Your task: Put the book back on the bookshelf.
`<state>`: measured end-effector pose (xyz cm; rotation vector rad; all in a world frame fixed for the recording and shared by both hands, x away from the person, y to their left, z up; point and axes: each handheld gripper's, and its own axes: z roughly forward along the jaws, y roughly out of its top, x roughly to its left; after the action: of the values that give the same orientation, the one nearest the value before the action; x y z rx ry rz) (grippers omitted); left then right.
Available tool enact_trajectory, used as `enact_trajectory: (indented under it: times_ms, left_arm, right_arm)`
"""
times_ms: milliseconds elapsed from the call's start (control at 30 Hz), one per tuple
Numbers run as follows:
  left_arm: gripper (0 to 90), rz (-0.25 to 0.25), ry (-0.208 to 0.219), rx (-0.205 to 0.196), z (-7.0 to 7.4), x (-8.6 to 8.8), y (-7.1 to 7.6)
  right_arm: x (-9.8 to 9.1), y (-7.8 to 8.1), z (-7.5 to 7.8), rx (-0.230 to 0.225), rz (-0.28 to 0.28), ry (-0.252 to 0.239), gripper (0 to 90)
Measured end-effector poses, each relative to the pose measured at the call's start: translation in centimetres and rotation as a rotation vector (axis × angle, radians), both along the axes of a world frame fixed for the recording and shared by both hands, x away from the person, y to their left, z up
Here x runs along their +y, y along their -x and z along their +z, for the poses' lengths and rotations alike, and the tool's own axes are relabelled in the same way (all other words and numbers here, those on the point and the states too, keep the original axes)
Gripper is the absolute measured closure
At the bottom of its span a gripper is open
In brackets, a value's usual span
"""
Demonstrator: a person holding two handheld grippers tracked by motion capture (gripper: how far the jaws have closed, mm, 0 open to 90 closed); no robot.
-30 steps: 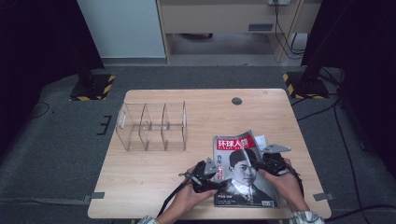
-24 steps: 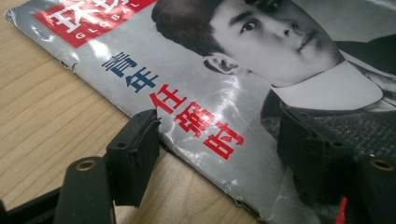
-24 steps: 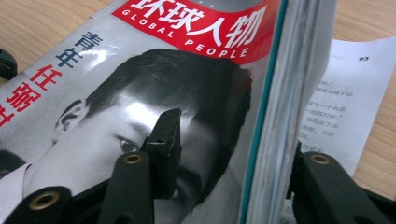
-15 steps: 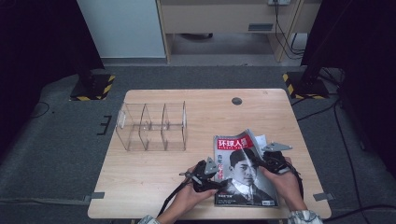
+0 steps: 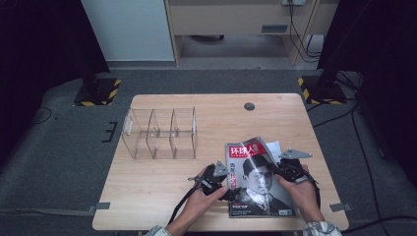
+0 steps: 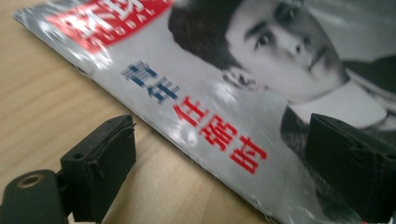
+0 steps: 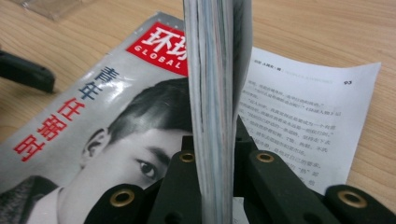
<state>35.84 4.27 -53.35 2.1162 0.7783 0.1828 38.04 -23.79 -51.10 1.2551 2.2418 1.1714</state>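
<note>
In the high view, a magazine (image 5: 258, 179) lies on the near right part of the tabletop (image 5: 162, 187), between the two grippers. The left gripper (image 5: 227, 189) sits at the magazine's spine edge and the right gripper (image 5: 284, 169) at its opposite, open edge, so the pair brackets it from both sides. A clear divider rack (image 5: 160, 133) stands well apart, ahead of the left gripper; its empty slots look like the likely place for the magazine, though that is only a judgement.

In the left gripper view, the jaws are spread wide. One pad (image 6: 100, 165) rests over bare wood just outside the spine, the other pad (image 6: 352, 163) over the cover, so the gripper straddles the edge without pinching it. It seems placed to steady or catch the spine.

In the right gripper view, the jaws are pressed together on a thick sheaf of pages (image 7: 212, 93), which stands upright straight ahead of the gripper. A loose printed page (image 7: 303, 121) lies flat beyond and to one side. Pinching the free edge lifts that side, probably to raise the magazine off the wood.
</note>
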Motion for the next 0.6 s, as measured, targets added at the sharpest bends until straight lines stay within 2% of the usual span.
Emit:
enact_trajectory:
  times_ms: [33, 67, 167, 200, 400, 567, 600]
  left_arm:
    - [7.9, 0.008, 0.015, -0.001, 0.1, 0.1, -0.3]
    - [6.8, 0.034, 0.004, -0.008, 0.3, 0.2, -0.8]
    - [6.9, 0.06, 0.02, -0.031, 0.6, 0.6, -1.2]
    - [6.9, 0.082, 0.041, -0.044, 0.9, 1.0, -1.4]
    - [6.9, 0.084, 0.044, -0.008, 0.7, 1.4, -1.7]
    - [7.1, 0.067, 0.021, 0.0, 0.3, 1.0, -1.5]
    - [7.3, 0.065, 0.009, 0.003, 0.1, 0.8, -1.5]
  right_arm:
    - [0.0, 0.0, 0.0, 0.0, 0.0, 0.0, 87.5]
    - [-0.1, 0.2, 0.2, -0.008, 0.005, -0.014, 87.6]
    - [-0.1, 0.4, 0.4, -0.016, 0.008, -0.026, 87.6]
    - [-0.1, 0.5, 0.6, -0.027, 0.015, -0.034, 87.7]
    - [-0.2, 0.9, 1.2, -0.058, 0.036, -0.089, 87.7]
    - [-0.4, 1.0, 1.4, -0.069, 0.04, -0.13, 87.8]
    - [-0.5, 1.1, 1.5, -0.079, 0.046, -0.152, 87.8]
